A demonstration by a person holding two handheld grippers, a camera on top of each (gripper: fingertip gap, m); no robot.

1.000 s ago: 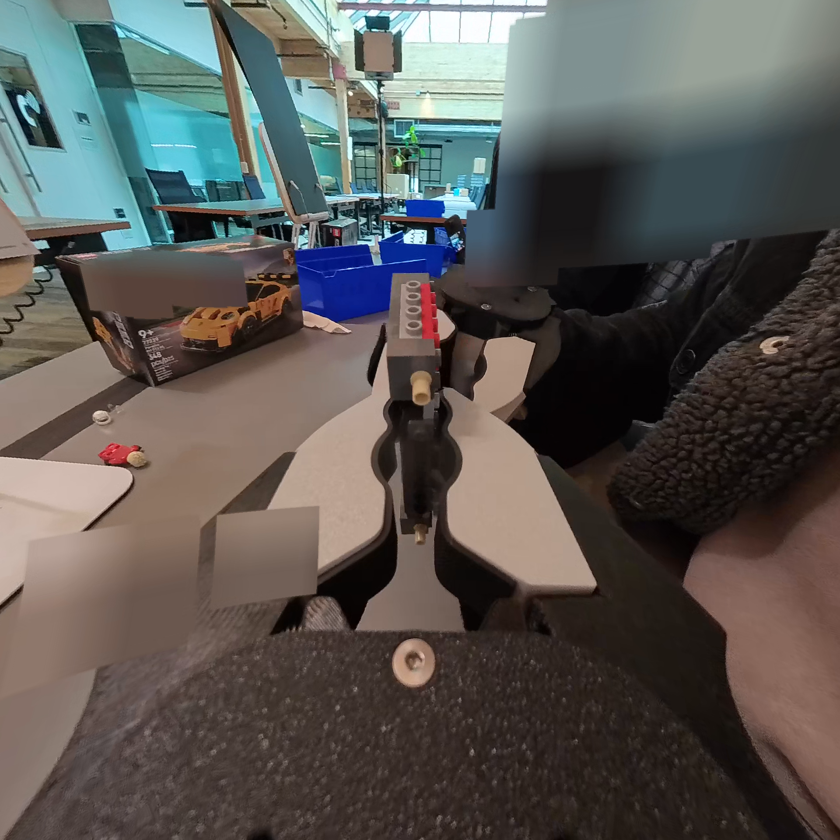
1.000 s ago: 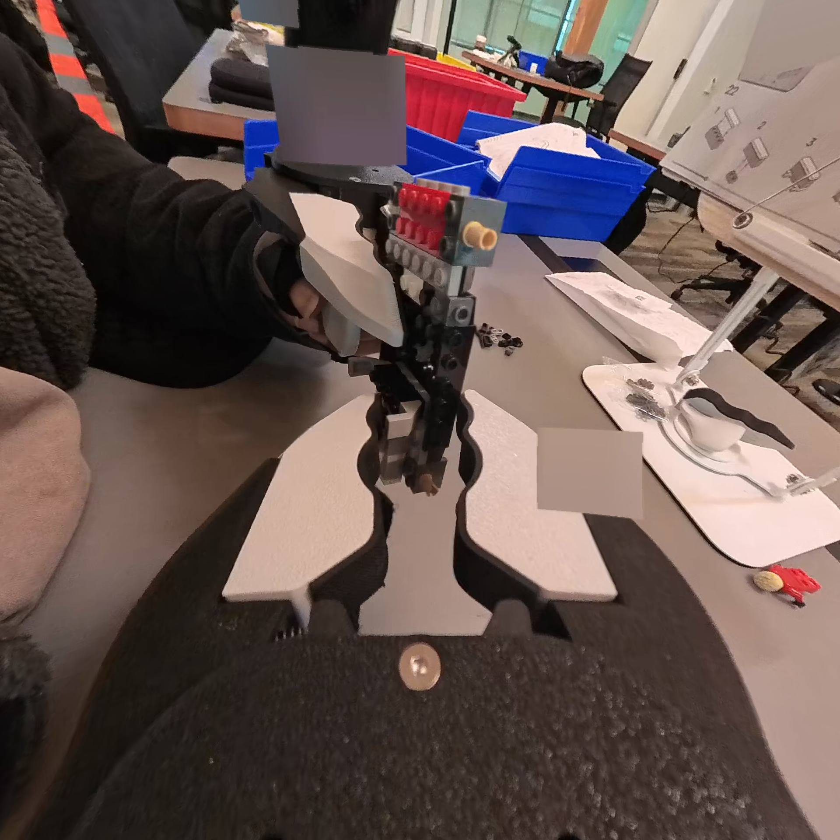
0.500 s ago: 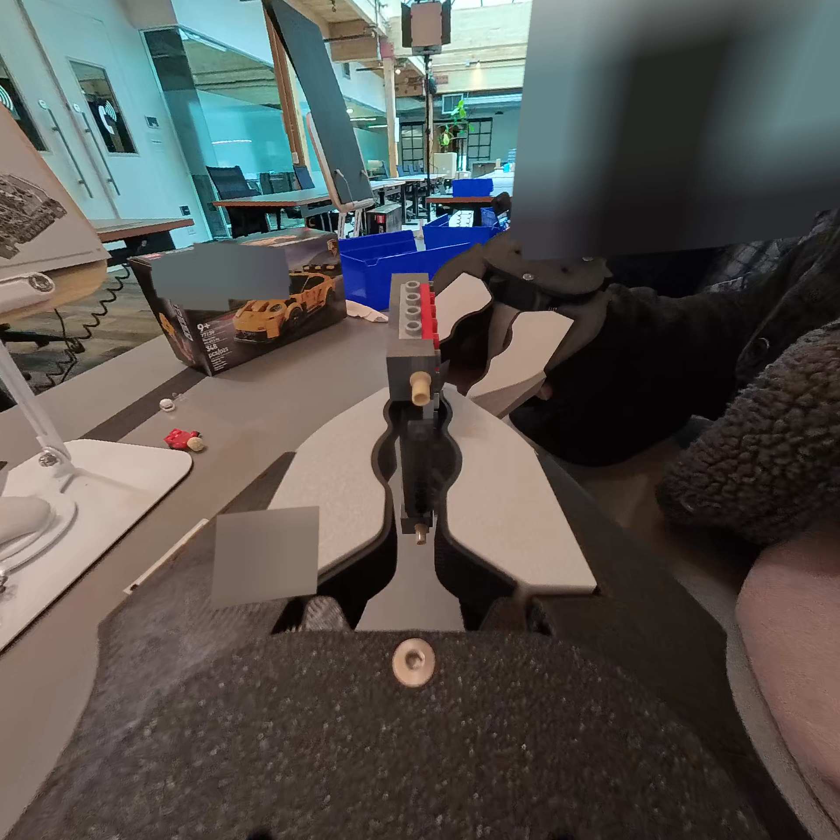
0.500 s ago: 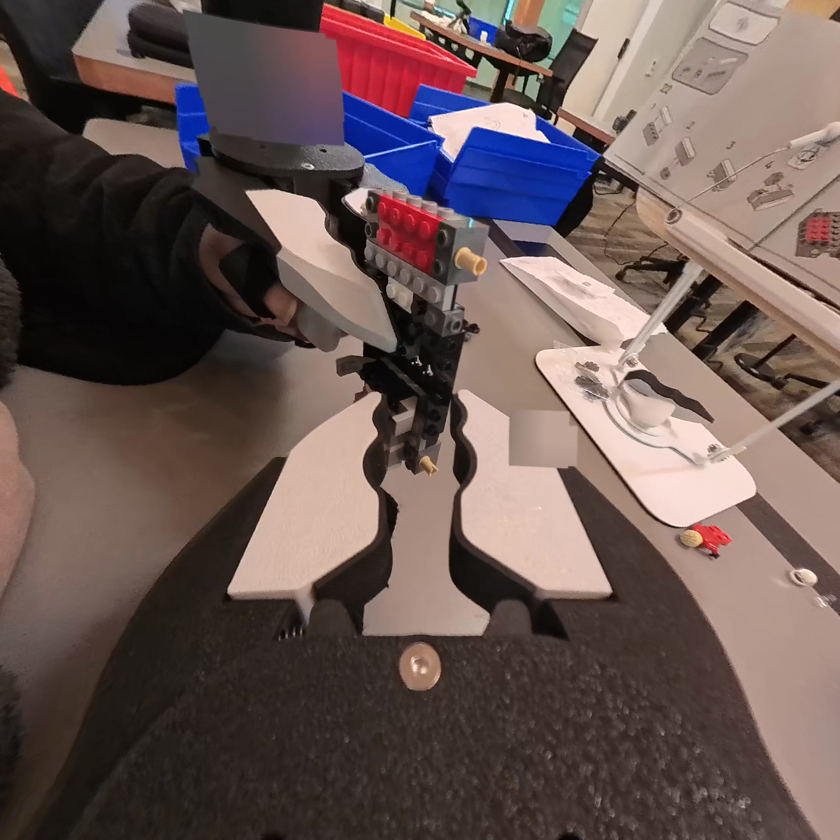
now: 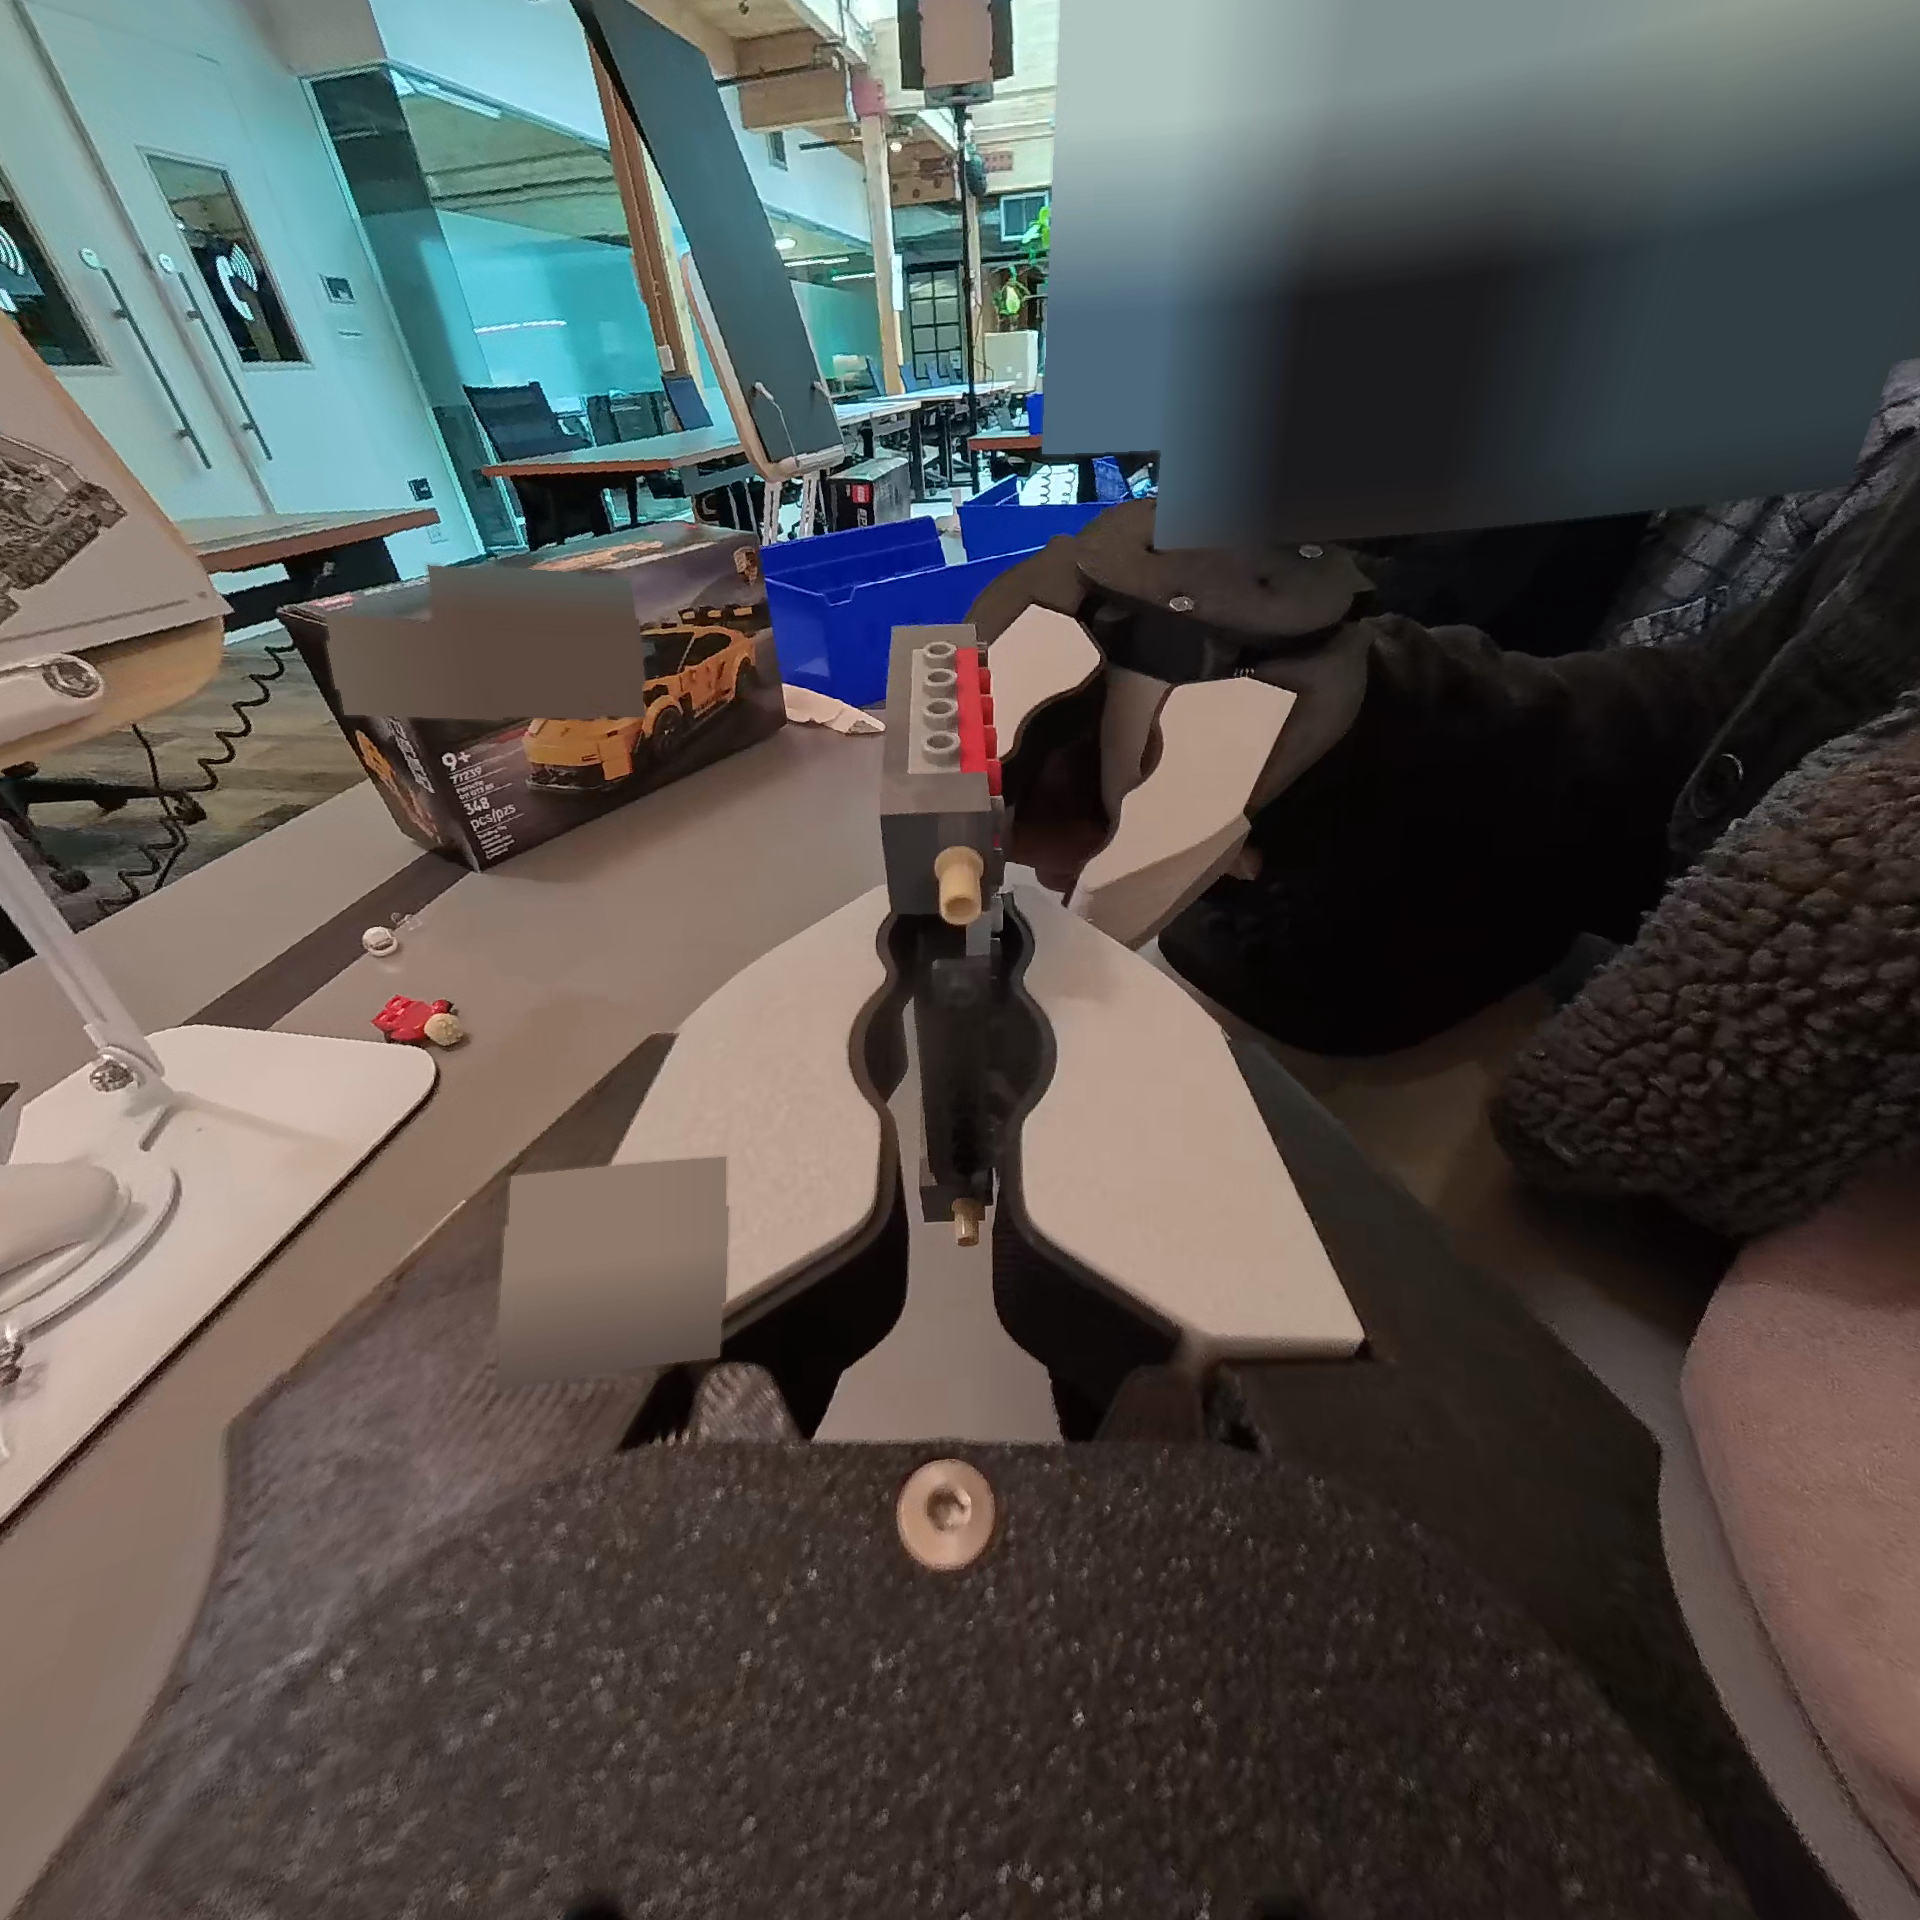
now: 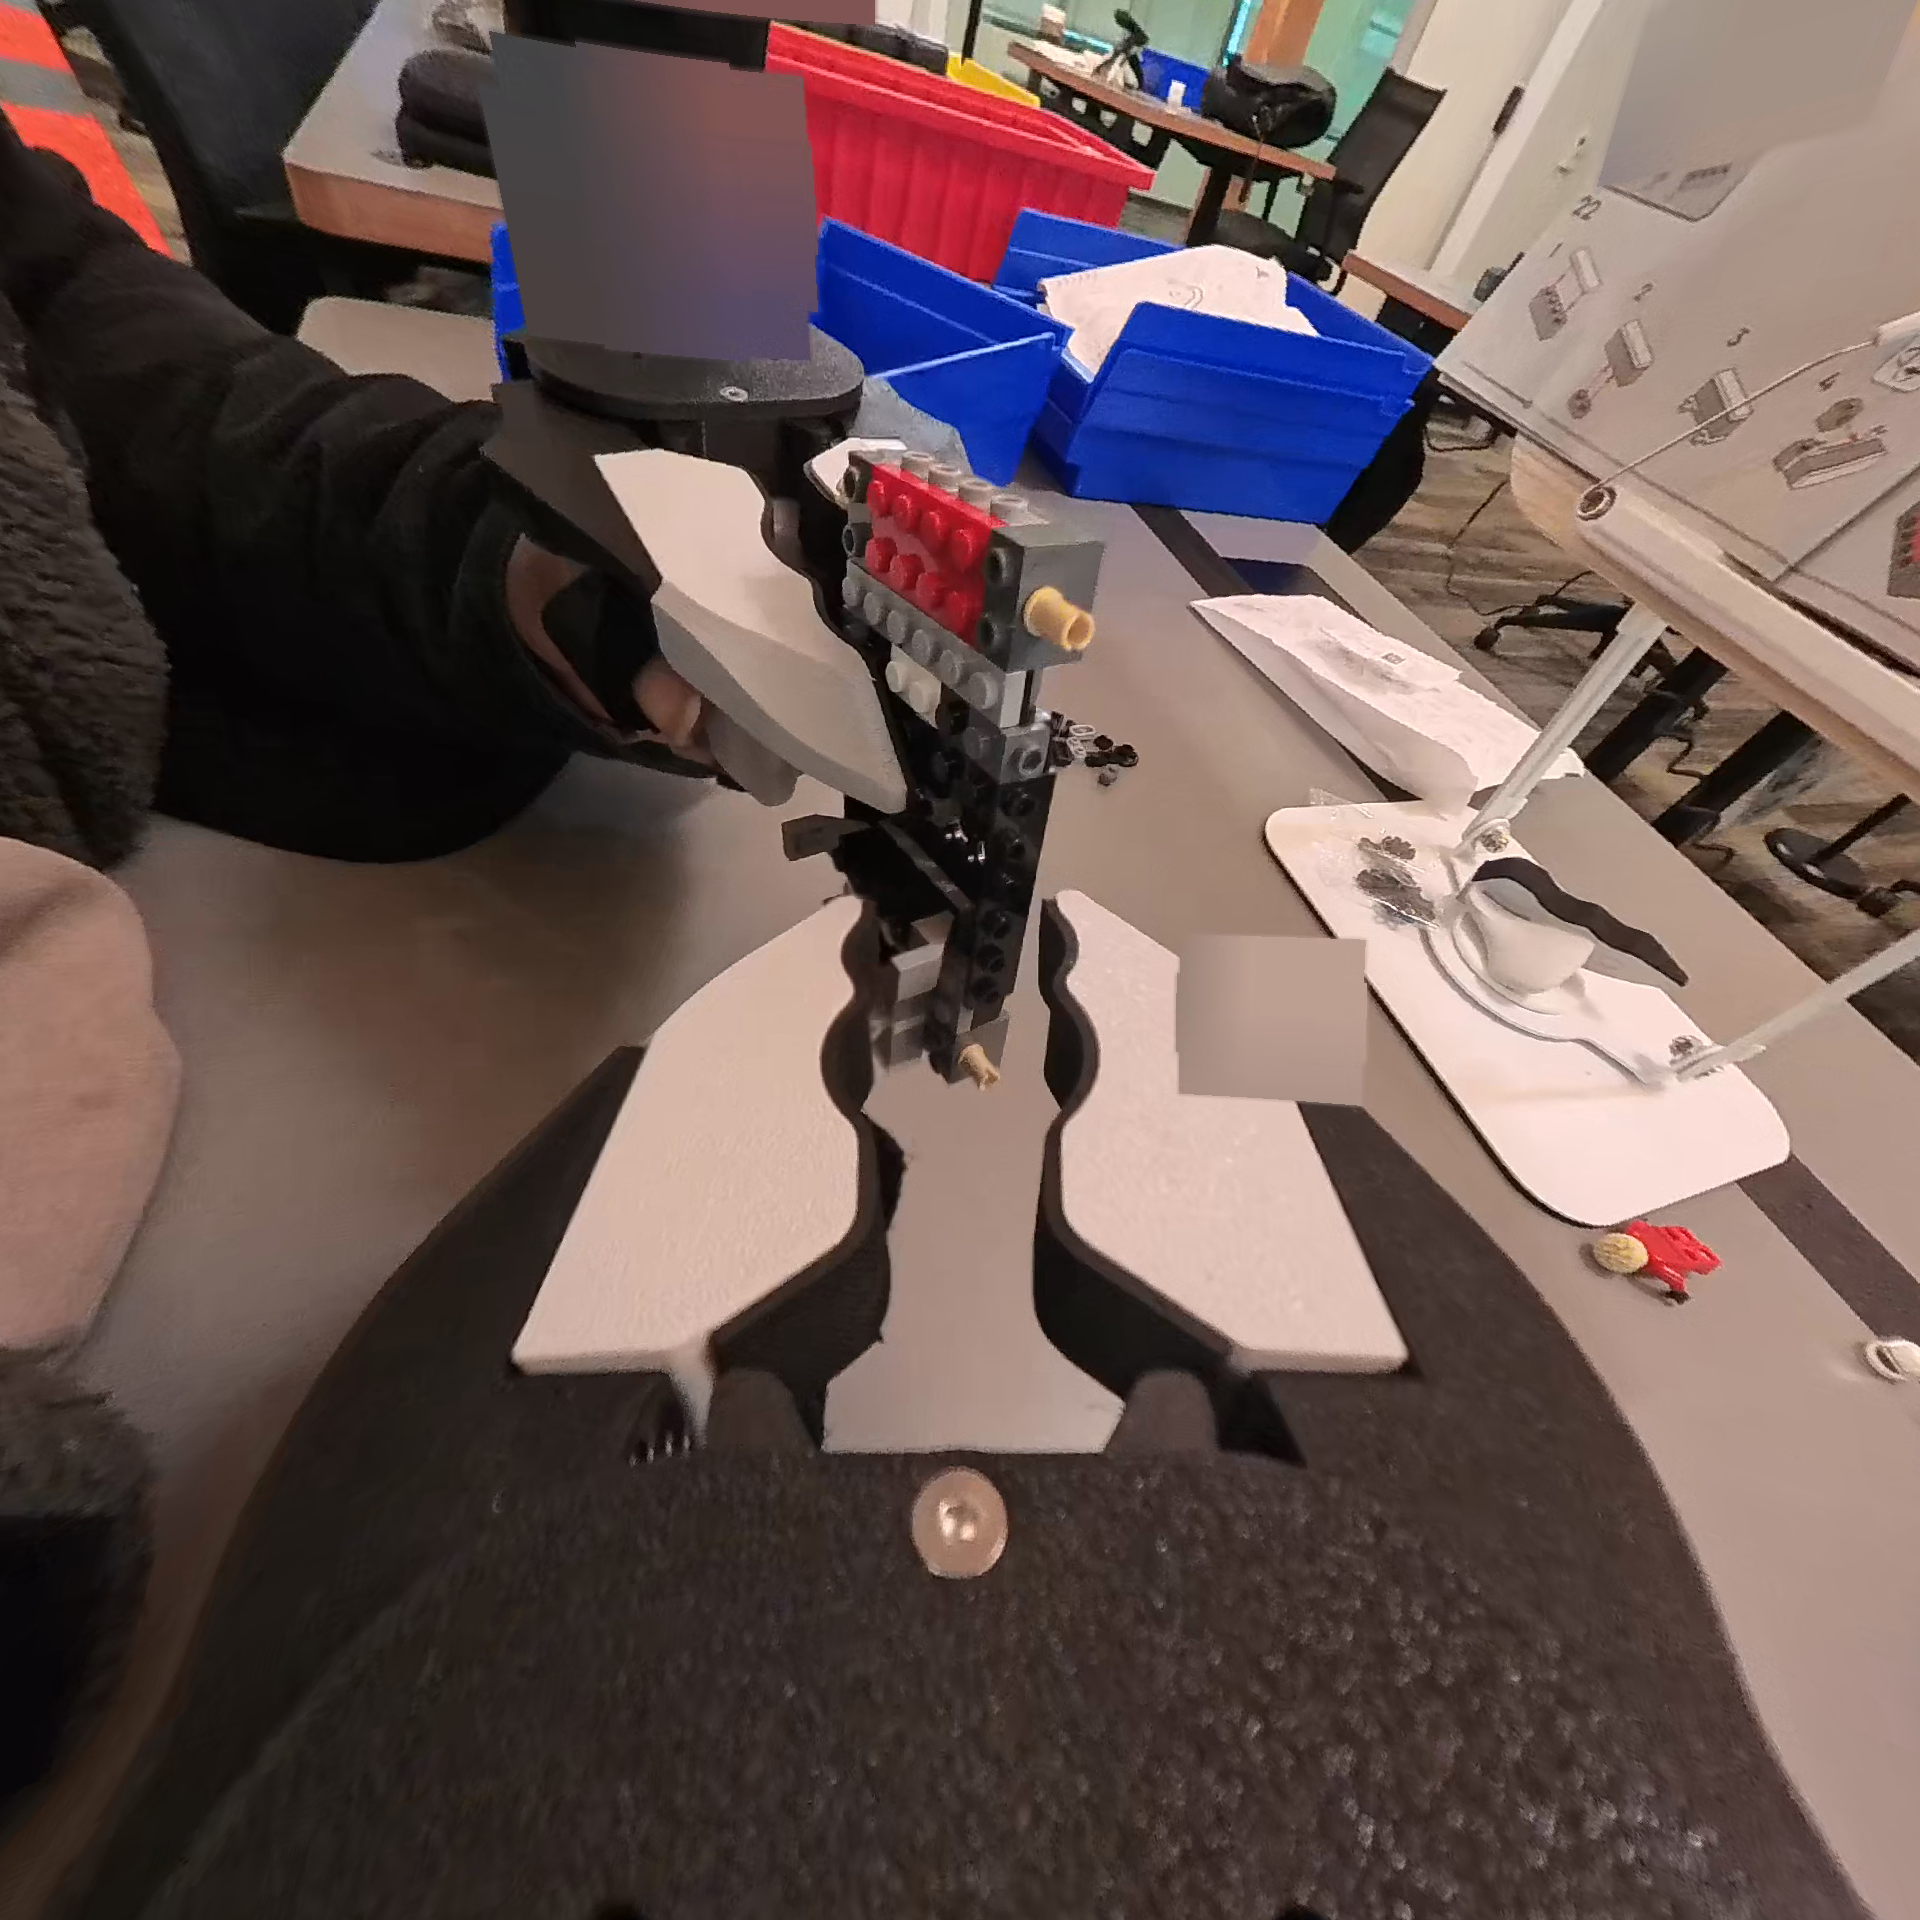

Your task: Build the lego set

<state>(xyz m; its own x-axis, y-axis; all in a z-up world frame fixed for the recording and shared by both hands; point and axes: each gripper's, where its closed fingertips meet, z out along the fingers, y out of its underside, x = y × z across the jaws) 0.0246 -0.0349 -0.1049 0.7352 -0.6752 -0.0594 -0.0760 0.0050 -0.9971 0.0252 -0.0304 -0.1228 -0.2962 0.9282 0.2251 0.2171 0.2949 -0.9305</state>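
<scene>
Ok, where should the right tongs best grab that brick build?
Probably the dark lower end of the build, coming straight along it and closing on its flat sides: the left tongs clamp it higher up, and the right tongs sit open around that end.

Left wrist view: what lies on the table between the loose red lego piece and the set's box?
One small white round piece; otherwise bare grey table, seen in the left wrist view.

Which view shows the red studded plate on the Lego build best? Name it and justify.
The right wrist view: the red studded plate faces the camera there, its studs plainly visible near the top of the Lego build. The left wrist view shows it edge-on, a thin red strip beside a grey brick.
</scene>
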